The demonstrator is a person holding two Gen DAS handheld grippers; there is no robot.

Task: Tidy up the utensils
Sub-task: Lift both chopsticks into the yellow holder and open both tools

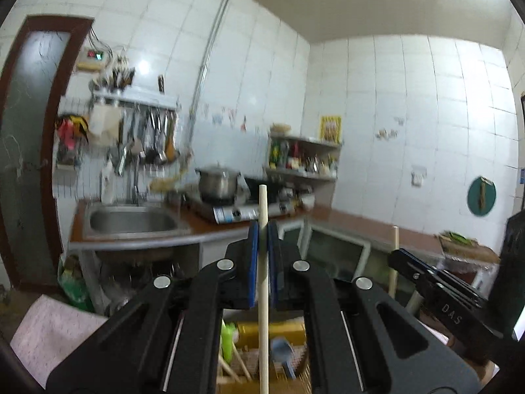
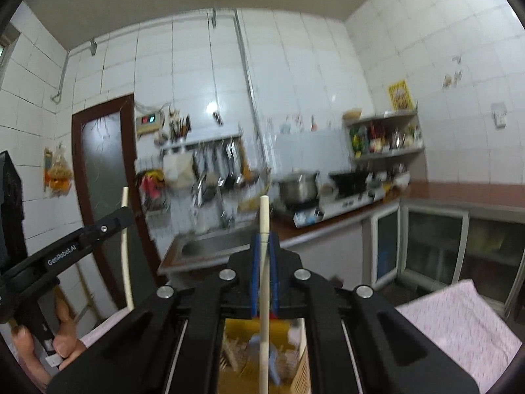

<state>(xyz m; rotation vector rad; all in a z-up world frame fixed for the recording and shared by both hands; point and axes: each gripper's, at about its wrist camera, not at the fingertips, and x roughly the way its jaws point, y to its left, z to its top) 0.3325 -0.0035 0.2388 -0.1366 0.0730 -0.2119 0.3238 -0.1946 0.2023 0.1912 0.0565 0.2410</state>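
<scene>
Claws: left claw (image 1: pixel 262 229) pinches chopstick (image 1: pixel 263 295), right claw (image 2: pixel 264 239) likewise | tiled kitchen, counter (image 1: pixel 361 221)

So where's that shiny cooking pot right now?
The steel pot sits on the stove across the kitchen, right of the sink and left of the corner shelves; the right wrist view shows it there too.

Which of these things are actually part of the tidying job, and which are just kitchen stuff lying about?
Part of the job:
- left gripper, shut on a chopstick
- right gripper, shut on another chopstick
- utensil tray below

Just lying about:
- pot on the stove
- sink
- pink cloth
</scene>
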